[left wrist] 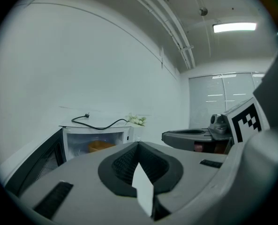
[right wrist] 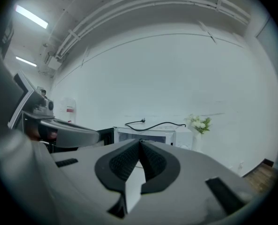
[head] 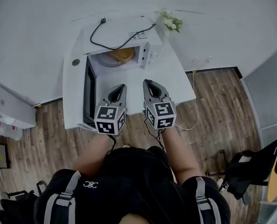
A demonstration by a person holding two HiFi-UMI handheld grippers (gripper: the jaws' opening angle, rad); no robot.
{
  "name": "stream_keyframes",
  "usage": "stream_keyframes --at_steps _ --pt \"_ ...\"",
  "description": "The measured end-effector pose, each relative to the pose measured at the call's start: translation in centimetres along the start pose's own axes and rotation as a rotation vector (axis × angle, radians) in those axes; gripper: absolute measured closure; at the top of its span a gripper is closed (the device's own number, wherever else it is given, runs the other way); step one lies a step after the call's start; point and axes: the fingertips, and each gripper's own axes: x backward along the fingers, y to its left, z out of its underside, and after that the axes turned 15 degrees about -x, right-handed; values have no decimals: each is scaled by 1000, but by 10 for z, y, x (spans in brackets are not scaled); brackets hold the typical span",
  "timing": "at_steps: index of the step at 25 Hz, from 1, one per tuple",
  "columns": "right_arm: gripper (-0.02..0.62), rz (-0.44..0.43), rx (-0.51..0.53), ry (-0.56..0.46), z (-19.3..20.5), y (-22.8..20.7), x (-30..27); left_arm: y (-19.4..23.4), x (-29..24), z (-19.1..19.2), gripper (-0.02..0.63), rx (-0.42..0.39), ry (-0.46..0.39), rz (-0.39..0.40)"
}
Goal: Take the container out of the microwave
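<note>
Inside the cavity, at 12 o'clock from both jaws: orange-tan round container (head: pixel 122 55), only partly seen under the oven roof, well apart from both tools and untouched.
Microwave: white boxy metal microwave oven (head: pixel 145 43) on the white flat worktop (head: pixel 175 80); dark glass door (head: pixel 88 92) swung wide toward 9 o'clock, mouth unobstructed.
Left hand-held gripper (head: pixel 121 88): grey hard-plastic shell, black ribbed pads, marker cube at the rear; jaws pressed together with nothing between them; short of the opening, aimed at the cavity.
Right hand-held gripper (head: pixel 150 84): same build; closed and empty; just beside the left one, at its 3 o'clock.
Step in hand: approach, by judgement; no contact with the container yet.
Doing it well: spread both jaws before entering; come in low and level; take the wall or rim at 9 and 3 o'clock; stay clear of the door edge and the control panel; raise slightly off the cavity floor, then draw back toward 6 o'clock, kept level in case of contents.
Container handling: probably rigid and smooth-walled, exact material not discernible; ribbed pads likely enough against slipping.
On the oven roof: black rubbery power cord (head: pixel 115 43), loosely looped.
At 1 o'clock: small bunch of white flowers (head: pixel 172 22), soft and light, best left undisturbed.
</note>
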Motion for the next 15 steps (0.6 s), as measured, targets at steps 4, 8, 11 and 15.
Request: stream_keyframes --at_steps 4,8,11,15 --pt "595 -38 72 46 6 -2 -28 13 -8 10 592 17 27 -33" --pt "594 -67 145 95 16 -13 -54 25 -19 16 593 37 36 -71" --pt "594 -98 245 132 22 -20 -77 37 -33 15 592 48 35 -115" --pt "594 -131 429 189 28 -31 -108 50 -50 16 592 62 46 -175"
